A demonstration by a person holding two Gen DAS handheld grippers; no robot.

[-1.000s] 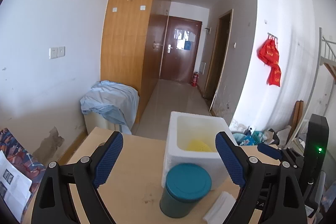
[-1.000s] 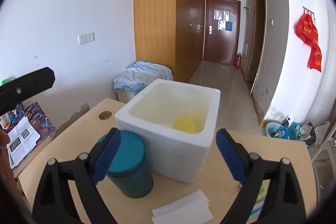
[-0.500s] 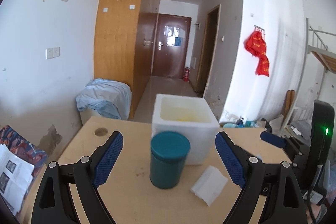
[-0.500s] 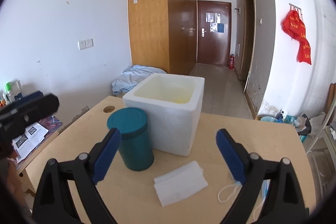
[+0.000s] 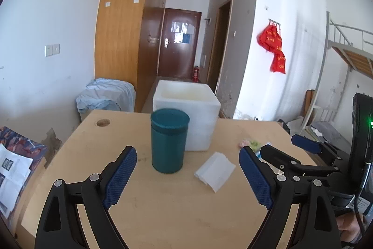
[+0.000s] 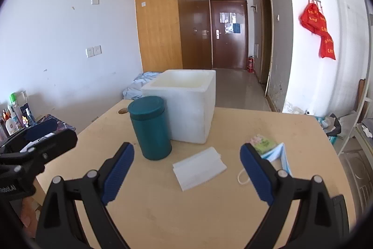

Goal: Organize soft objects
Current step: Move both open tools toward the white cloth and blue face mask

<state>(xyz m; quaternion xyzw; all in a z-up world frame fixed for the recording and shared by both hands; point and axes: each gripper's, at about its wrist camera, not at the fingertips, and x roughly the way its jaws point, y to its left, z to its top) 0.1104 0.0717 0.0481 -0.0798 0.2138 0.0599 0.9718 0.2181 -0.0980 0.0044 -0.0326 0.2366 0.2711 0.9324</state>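
Observation:
A white foam box (image 5: 186, 109) (image 6: 188, 106) stands at the far side of the wooden table (image 5: 177, 202) (image 6: 186, 214), with a teal lidded canister (image 5: 168, 139) (image 6: 150, 126) in front of it. A folded white cloth (image 5: 215, 170) (image 6: 199, 167) lies flat to the right of the canister. A face mask (image 6: 278, 159) and a small green and pink packet (image 6: 262, 142) lie further right. My left gripper (image 5: 187, 175) is open and empty, short of the canister and cloth. My right gripper (image 6: 186, 170) is open and empty, with the cloth just beyond its blue pads.
A round cable hole (image 5: 103, 122) sits near the table's far left corner. A side surface with printed papers (image 5: 11, 169) lies to the left, bottles (image 6: 14, 113) beyond it. A blue cloth bundle (image 5: 105, 95) rests behind the table. A bunk frame (image 5: 345, 57) stands on the right.
Both grippers have drawn back from the foam box and sunk a little. The box and canister look smaller, and the cloth, mask and packet have come into view. Both stay open.

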